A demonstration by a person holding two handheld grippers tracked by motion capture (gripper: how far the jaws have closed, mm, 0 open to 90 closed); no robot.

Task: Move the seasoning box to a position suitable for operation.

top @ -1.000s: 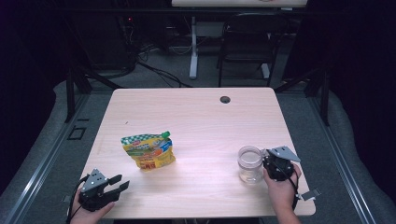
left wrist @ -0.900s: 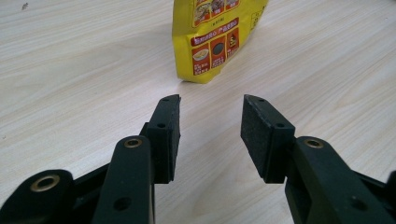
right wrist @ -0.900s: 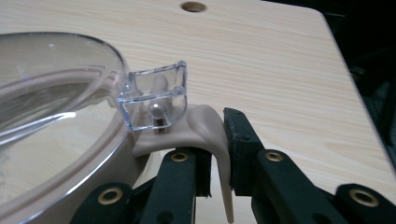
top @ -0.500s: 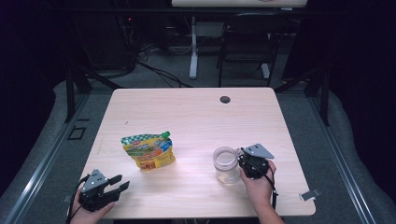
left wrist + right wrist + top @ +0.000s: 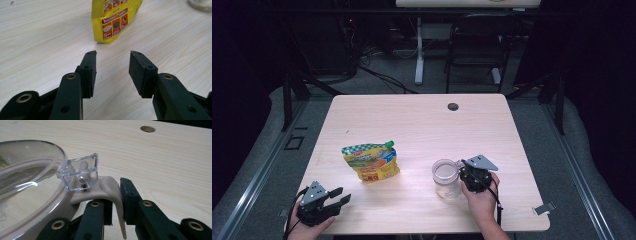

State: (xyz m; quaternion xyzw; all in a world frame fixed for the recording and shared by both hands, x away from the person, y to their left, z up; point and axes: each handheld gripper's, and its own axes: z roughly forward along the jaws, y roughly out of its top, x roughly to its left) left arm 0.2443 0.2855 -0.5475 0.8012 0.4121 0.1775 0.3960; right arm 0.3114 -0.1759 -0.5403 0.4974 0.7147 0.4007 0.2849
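Left claw (image 5: 329, 197) at the near left corner of the table (image 5: 412, 120), held in the person's left hand (image 5: 309, 227), jaws parted wide with bare wood between the pads (image 5: 136, 72). Grips nothing.

Ahead of that claw and a little to its right, well apart from it: a yellow food pouch (image 5: 369, 161) lying flat, green cap (image 5: 388, 144) at its far right corner. In the left gripper view, the pouch's printed bottom edge (image 5: 112, 22) straight beyond the open jaws, not touching them.

Farther right, a clear glass jar (image 5: 446, 177) with a hinged lid, standing on the table just beside the right claw (image 5: 467, 175), on that claw's left. Touching: in the right gripper view, jaws drawn narrow around the beige clasp lever (image 5: 112, 192) at the jar's rim (image 5: 50, 152), one pad on each side of it, the clear hinge block (image 5: 81, 171) just above. Right hand (image 5: 482, 197) wrapped behind the claw. Small round hole (image 5: 453, 106) in the table far beyond, well apart.
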